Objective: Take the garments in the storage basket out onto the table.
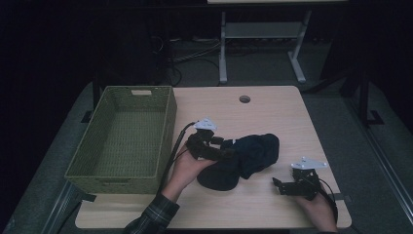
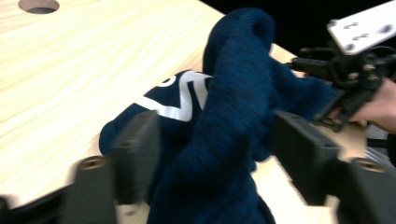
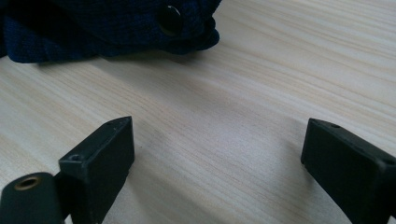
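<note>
A dark navy knit garment [image 1: 248,156] lies crumpled on the light wooden table [image 1: 272,112], near its middle. In the left gripper view its folds [image 2: 233,93] rise between my jaws, with white lettering [image 2: 182,100] on the lower layer. My left gripper [image 1: 225,152] sits at the garment's left end, open, its jaws [image 2: 219,149] astride the cloth without pinching it. My right gripper [image 1: 278,186] rests open near the front right of the table, apart from the garment. Its wide jaws [image 3: 217,149] frame bare wood, and the garment's edge [image 3: 93,23] with a dark snap button [image 3: 169,19] lies just ahead.
A green woven basket [image 1: 168,131], with nothing in it, stands along the table's left side, close to my left hand. A round cable hole [image 1: 244,99] is near the far edge. Another table's legs [image 1: 222,48] stand on the floor beyond.
</note>
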`<action>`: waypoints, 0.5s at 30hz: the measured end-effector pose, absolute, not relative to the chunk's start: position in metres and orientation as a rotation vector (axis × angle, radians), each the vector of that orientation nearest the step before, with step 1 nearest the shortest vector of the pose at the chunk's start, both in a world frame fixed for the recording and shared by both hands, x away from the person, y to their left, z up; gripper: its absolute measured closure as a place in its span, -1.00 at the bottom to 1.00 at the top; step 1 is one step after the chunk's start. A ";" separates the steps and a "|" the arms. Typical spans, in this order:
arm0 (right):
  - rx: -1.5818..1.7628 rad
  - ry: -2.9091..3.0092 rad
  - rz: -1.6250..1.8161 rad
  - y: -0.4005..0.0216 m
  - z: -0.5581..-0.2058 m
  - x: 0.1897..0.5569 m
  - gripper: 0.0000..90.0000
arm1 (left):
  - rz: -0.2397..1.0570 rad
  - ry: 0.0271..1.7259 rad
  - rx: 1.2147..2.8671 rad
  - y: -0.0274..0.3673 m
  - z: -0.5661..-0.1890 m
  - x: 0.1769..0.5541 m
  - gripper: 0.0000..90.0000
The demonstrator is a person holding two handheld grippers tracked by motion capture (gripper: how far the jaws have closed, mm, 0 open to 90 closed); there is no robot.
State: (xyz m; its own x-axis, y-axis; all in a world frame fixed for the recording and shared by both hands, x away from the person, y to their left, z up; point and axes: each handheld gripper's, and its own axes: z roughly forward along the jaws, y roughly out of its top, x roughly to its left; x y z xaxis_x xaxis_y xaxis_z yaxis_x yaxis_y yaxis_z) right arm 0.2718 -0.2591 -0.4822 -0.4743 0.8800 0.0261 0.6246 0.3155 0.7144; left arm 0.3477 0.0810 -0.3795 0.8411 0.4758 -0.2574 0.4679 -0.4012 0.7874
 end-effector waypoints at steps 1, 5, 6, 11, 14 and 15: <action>1.339 2.221 0.952 -0.259 -0.482 0.272 -0.79 | 0.016 0.689 2.047 0.084 -0.378 0.345 0.00; 1.342 2.219 0.954 -0.259 -0.482 0.272 -0.79 | 0.008 0.653 2.052 0.092 -0.372 0.334 0.50; 1.341 2.219 0.954 -0.259 -0.482 0.272 -0.79 | 0.008 0.635 2.062 0.093 -0.371 0.332 0.63; 1.341 2.220 0.956 -0.259 -0.482 0.272 -0.79 | -0.008 0.602 2.103 0.092 -0.372 0.322 0.99; 1.342 2.220 0.955 -0.259 -0.482 0.272 -0.79 | -0.030 0.578 2.159 0.092 -0.386 0.312 1.00; 1.344 2.220 0.956 -0.259 -0.482 0.272 -0.79 | -0.038 0.573 2.168 0.092 -0.391 0.310 1.00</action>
